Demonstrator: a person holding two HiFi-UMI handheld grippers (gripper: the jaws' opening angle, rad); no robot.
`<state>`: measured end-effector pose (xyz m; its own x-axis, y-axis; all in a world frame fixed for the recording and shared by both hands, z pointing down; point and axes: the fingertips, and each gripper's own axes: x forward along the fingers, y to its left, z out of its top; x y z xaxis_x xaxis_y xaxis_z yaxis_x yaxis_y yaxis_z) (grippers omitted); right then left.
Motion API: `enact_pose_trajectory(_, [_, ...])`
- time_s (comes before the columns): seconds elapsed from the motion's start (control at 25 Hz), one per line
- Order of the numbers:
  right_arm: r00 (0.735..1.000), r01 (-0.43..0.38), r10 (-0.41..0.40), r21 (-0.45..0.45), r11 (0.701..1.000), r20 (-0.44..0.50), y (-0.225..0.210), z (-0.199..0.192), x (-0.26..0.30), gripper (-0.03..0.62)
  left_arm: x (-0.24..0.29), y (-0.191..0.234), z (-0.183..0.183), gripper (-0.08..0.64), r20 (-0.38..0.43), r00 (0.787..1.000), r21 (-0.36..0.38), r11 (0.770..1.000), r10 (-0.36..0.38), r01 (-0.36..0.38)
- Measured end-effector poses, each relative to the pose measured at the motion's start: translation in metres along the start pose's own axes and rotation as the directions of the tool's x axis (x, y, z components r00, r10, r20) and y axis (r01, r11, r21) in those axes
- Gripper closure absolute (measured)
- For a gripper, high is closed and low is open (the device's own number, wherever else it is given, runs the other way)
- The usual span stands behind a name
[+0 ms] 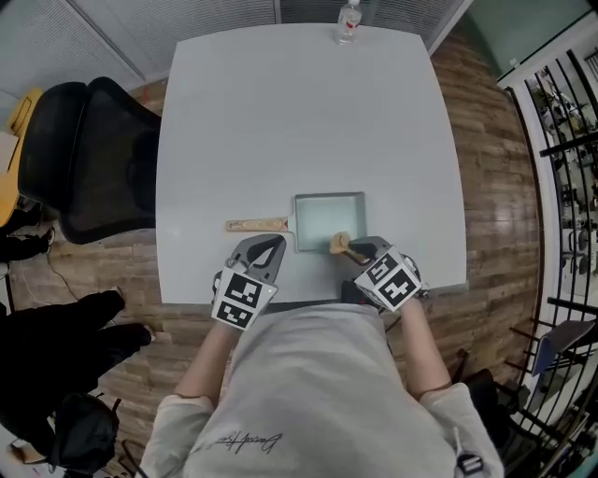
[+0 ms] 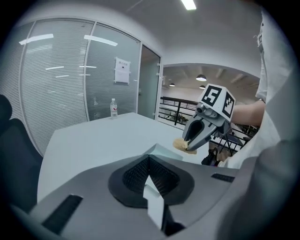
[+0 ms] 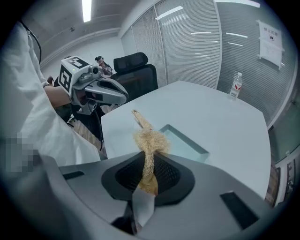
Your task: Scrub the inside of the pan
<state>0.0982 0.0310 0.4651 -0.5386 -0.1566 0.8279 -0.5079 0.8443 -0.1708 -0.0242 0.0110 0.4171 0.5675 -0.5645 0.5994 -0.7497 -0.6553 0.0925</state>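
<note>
The right hand-held gripper [image 1: 357,252] pinches a straw-coloured fibre scrubber [image 1: 340,244] by its tail, and the bushy head sticks out beyond the jaw tips. We see it poised over the near right corner of the pan [image 1: 329,222]; it looks to us lifted just clear of the metal rather than pressed into it. Beside it, the left hand-held gripper [image 1: 268,246] has its jaws pressed together on nothing. Its tip hangs near the wooden handle [image 1: 256,225] without touching it. The pan is square and shallow with a pale, bare inside. It sits flat near the front edge of the white bench [image 1: 299,121], its handle pointing to the person's left. A water bottle [image 1: 348,21] stands far off at the bench's back edge, and a black office chair [image 1: 93,159] waits at the left side. We judge the scrubbing stroke itself is not in contact at this instant: the tool is in hand and the pan is unsteadied. The next move, as we read it, calls for bringing the scrubber's head down onto the pan floor and rubbing across it. The left jaws would have to spread and close on the handle, or bear down on it, so the light pan does not slide.
</note>
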Motion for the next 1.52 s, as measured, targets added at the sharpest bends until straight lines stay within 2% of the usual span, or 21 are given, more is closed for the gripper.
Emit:
enact_pose_trajectory(0.12, [0.999, 0.009, -0.01, 0.01, 1.0, 0.031, -0.001, 0.008, -0.005, 0.523, 0.0, 0.011, 0.007, 0.548, 0.028, 0.999, -0.035, 0.999, 0.037, -0.036])
enact_pose_trajectory(0.36, [0.998, 0.005, -0.007, 0.031, 1.0, 0.059, -0.001, 0.013, -0.006, 0.523, 0.007, 0.0, 0.014, 0.548, 0.029, 0.999, 0.025, 0.999, 0.022, -0.022])
enact_pose_trajectory(0.8, [0.998, 0.004, -0.005, 0.009, 1.0, 0.065, -0.005, 0.021, -0.007, 0.523, 0.012, 0.003, 0.015, 0.549, 0.036, 0.999, 0.001, 0.999, 0.039, -0.039])
enact_pose_trajectory(1.52, [0.995, 0.0, 0.001, -0.004, 1.0, 0.099, -0.005, 0.03, -0.008, 0.523, 0.009, 0.001, 0.018, 0.549, 0.036, 0.998, 0.018, 0.999, 0.041, -0.042])
